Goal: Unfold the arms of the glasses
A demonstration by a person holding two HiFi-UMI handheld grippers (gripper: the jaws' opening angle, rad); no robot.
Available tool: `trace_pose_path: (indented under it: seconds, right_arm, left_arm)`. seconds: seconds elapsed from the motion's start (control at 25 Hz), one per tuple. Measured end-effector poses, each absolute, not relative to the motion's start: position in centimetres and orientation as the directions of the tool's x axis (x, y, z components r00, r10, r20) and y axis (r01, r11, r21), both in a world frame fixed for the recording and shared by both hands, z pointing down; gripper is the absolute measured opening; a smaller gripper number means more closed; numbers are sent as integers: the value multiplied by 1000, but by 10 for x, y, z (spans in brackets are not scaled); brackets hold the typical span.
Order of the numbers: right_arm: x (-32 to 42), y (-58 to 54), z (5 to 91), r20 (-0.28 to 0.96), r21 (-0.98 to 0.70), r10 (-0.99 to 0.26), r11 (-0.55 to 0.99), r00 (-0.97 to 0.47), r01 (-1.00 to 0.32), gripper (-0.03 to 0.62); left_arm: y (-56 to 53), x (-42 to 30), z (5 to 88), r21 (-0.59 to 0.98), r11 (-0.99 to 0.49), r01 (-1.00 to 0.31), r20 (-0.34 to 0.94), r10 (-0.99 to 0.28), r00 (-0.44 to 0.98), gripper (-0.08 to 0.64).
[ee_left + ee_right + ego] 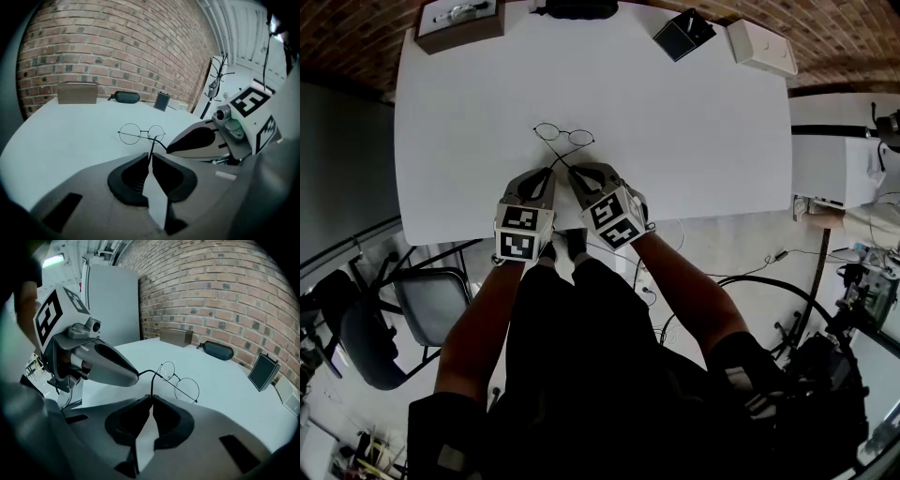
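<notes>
Thin black wire glasses (563,136) with round lenses lie on the white table (694,141), just beyond both grippers. My left gripper (547,172) is shut on one thin arm of the glasses. In the left gripper view that arm rises from the closed jaws (150,157) up to the frame (140,133). My right gripper (576,172) is shut on the other arm, which runs from its jaws (151,397) to the glasses (180,383). The two gripper tips sit side by side, almost touching. In the head view the arms look crossed.
Along the far edge of the table stand a brown box (457,23), a black glasses case (577,9), a small black stand (682,36) and a white box (761,47). The table's near edge lies under my hands. A chair (431,300) stands at lower left.
</notes>
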State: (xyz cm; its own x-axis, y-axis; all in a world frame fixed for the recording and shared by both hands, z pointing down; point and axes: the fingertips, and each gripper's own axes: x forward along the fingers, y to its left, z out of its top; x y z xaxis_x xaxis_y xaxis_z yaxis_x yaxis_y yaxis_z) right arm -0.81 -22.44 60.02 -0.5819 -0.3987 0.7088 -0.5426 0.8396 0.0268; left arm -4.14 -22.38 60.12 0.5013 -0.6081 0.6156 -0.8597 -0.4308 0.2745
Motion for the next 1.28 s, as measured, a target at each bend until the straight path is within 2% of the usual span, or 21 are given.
trace_pose_path:
  seconds: [0.56, 0.76, 0.92, 1.12, 1.28]
  right_arm:
    - [1, -220, 620, 751, 41, -361, 862, -554, -506, 25]
    - [4, -217, 628, 766, 47, -349, 868, -540, -494, 26]
    - [5, -214, 630, 765, 48, -347, 871, -542, -489, 26]
    - [6, -208, 625, 754, -12, -347, 842, -558, -540, 50]
    - [5, -218, 607, 704, -128, -390, 752, -593, -647, 70]
  left_arm:
    - [-212, -27, 624, 233, -457, -858, 675, -560, 481, 39]
    - [-204, -23, 629, 273, -461, -844, 682, -526, 508, 88]
    - [-202, -24, 626, 239, -472, -849, 680, -542, 493, 102]
    - [-207, -32, 612, 248, -432, -867, 650, -590, 479, 103]
    - [-215, -42, 604, 236, -393, -889, 637, -628, 447, 103]
